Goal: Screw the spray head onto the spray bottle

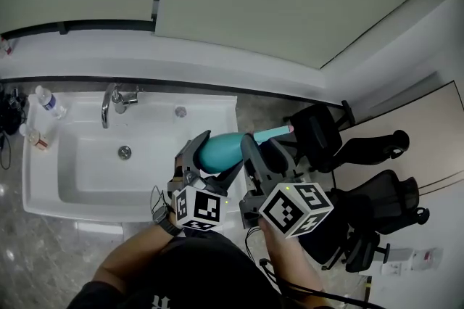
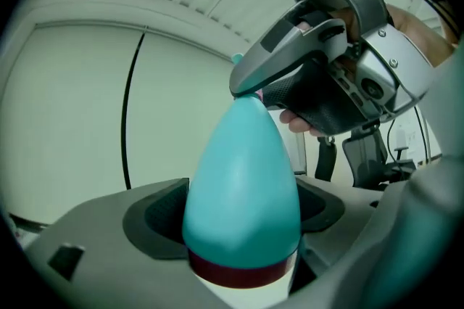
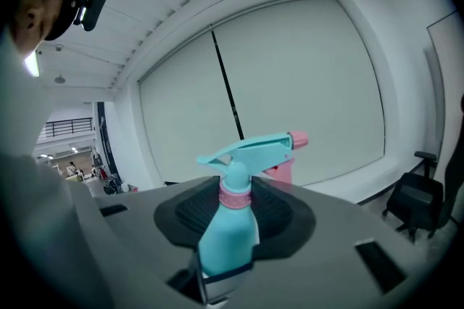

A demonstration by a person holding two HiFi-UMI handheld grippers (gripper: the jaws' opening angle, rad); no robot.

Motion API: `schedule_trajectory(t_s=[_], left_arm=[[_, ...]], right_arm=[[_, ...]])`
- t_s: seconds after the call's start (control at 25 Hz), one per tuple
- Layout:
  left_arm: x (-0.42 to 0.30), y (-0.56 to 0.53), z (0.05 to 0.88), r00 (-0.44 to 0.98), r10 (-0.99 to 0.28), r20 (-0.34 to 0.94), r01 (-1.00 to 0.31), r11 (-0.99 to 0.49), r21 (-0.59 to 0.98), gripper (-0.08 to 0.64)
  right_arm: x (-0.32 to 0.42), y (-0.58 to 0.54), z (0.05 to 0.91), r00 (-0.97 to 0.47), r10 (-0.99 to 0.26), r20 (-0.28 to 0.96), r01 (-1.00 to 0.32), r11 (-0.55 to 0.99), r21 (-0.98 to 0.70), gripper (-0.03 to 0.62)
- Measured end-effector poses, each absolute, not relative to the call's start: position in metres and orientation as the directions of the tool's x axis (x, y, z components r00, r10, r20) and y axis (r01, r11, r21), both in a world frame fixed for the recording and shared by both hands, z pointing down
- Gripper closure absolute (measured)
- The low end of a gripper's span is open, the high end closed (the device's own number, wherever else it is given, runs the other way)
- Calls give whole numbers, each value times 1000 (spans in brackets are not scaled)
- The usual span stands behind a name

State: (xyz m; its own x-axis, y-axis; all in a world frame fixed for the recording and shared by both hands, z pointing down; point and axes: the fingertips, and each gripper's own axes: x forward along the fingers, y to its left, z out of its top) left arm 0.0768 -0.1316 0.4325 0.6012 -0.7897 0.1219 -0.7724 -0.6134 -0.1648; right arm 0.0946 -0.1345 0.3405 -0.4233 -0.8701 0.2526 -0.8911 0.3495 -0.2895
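Observation:
A teal spray bottle (image 1: 220, 149) is held in the air over the right end of the sink. My left gripper (image 1: 214, 159) is shut on its body; in the left gripper view the teal cone (image 2: 243, 177) fills the gap above a dark red band. The spray head (image 3: 250, 150), teal with a pink collar (image 3: 234, 196) and a pink nozzle (image 3: 298, 140), sits on the neck. My right gripper (image 1: 264, 149) is closed round the bottle's narrow top by the collar, and it also shows in the left gripper view as the right gripper (image 2: 319, 61).
Below the grippers lies a white sink (image 1: 43, 188) with a chrome faucet (image 1: 112, 103). A clear water bottle (image 1: 49, 103) and a small bottle (image 1: 33, 138) stand at its left. Black office chairs (image 1: 377, 148) are on the right. A pale wall runs behind.

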Motion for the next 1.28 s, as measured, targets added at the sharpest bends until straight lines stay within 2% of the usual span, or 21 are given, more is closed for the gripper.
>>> schedule_trajectory(t_s=[0.16, 0.56, 0.64, 0.76, 0.92, 1.04, 1.16, 1.28], left_arm=[[82, -131, 425, 661, -746, 77, -744, -665, -60, 144], [82, -126, 389, 754, -654, -63, -637, -750, 179, 144], [81, -122, 380, 771, -632, -81, -609, -768, 199, 144], [80, -113, 370, 808, -581, -97, -550, -803, 227, 144], [78, -95, 353, 865, -485, -127, -445, -859, 253, 144], [80, -80, 340, 902, -407, -143, -357, -890, 283, 144], [86, -67, 330, 930, -335, -150, -282, -914, 291, 144], [88, -58, 325, 948, -279, -155, -226, -929, 294, 144]], right_arm=[[90, -130, 335, -439, -866, 241, -883, 366, -293, 457], [75, -101, 309, -485, -839, 247, -874, 470, -120, 457], [79, -86, 294, -517, -831, 202, -856, 503, -123, 457], [106, -66, 257, -581, -811, 60, -810, 570, -137, 457], [134, -65, 230, -785, -617, -61, -605, 784, -139, 452], [128, -70, 229, -888, -456, -60, -451, 888, -86, 354], [105, -63, 231, -950, -312, -28, -311, 950, -19, 322], [76, -59, 225, -981, -193, -27, -194, 981, 28, 322]])
